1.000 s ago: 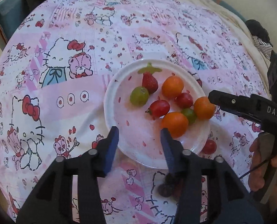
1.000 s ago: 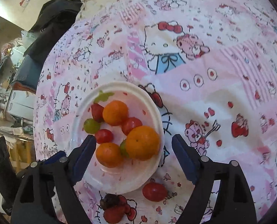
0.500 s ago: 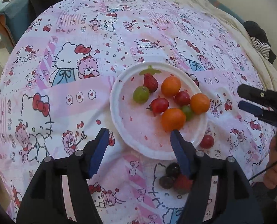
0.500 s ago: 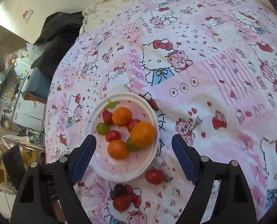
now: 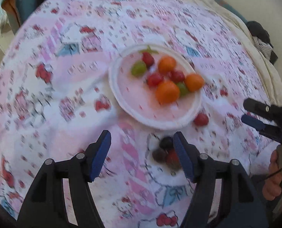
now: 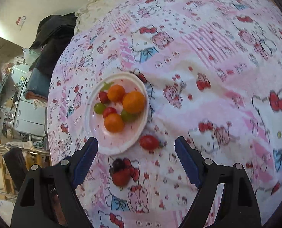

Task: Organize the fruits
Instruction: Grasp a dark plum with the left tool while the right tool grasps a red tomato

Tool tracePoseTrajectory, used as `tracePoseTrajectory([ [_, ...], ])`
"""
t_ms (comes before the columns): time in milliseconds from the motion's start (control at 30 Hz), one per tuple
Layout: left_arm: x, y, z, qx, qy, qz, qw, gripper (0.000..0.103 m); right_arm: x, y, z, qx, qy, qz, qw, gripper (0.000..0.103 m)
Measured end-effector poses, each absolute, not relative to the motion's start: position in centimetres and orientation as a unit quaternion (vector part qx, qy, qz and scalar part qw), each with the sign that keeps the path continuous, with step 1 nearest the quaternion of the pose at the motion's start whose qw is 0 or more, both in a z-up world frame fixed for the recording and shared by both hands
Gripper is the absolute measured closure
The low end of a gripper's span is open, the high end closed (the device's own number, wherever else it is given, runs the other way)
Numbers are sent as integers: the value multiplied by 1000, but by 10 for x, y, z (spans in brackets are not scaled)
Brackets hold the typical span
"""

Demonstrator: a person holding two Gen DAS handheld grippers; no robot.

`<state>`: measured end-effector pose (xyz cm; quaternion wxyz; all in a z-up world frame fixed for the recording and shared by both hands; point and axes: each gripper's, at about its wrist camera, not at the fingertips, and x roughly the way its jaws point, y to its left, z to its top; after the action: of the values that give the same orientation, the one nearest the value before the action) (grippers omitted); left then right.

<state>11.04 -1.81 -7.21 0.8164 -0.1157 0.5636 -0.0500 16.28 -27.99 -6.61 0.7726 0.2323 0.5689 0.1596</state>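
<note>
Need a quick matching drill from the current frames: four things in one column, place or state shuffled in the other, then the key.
Things
1. three oranges
2. lone red tomato
3. dark grape and red fruit cluster
4. left gripper

Place or state
A. on the cloth, just off the plate's rim
B. open, nothing between the pads
C. on the white plate
D. on the cloth, nearer the grippers than the tomato

Pairs: 1-C, 2-A, 3-D, 4-B
</note>
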Motion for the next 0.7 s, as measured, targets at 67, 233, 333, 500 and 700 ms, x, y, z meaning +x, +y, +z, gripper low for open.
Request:
tracePoseTrajectory([
  [67,107,-22,-83,-115,577,-49,807,39,157,-281,-69,241,572,161,768,18],
  [233,114,-25,-111,-128,608,-34,782,40,154,-278,-71,229,573,164,769,18],
  [333,122,-32,-128,-128,628,-31,767,42,154,-280,-71,229,573,162,770,18],
  [500,128,-52,-132,-83,637,-44,765,42,155,-280,-73,235,575,163,767,18],
  [700,127,-57,-139,-28,649,-26,760,82,158,-272,-75,228,580,170,763,18],
])
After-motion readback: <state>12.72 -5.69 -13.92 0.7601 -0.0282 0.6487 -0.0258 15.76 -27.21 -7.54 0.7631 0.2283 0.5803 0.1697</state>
